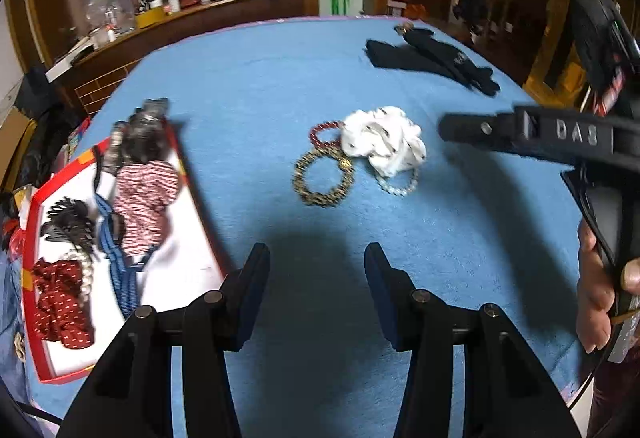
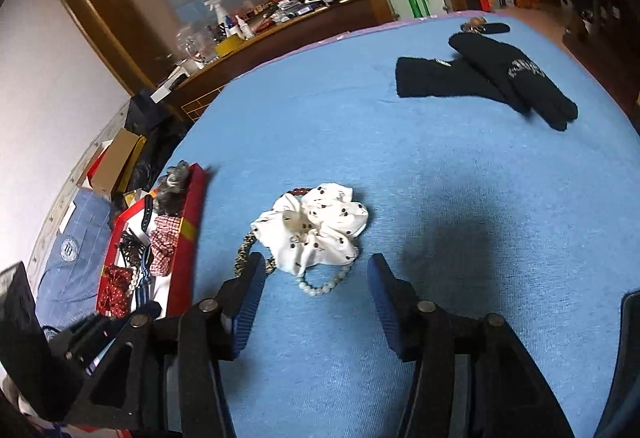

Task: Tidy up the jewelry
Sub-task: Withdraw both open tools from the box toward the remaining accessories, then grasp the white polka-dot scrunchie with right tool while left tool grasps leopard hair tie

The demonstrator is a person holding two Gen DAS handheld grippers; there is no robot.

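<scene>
A white dotted scrunchie lies mid-table on the blue cloth. Around it lie a dark red bead bracelet, a gold-brown bead bracelet and a pearl bracelet. A red-rimmed white tray at the left holds scrunchies, a black claw clip, a blue striped band and pearls. My left gripper is open and empty, above the cloth short of the bracelets. My right gripper is open and empty, just short of the scrunchie and over the pearl bracelet; it also shows in the left wrist view.
Black gloves and a small charm lie at the table's far right. A cluttered wooden shelf runs behind the table. Boxes and a blue checked cloth sit left of the tray.
</scene>
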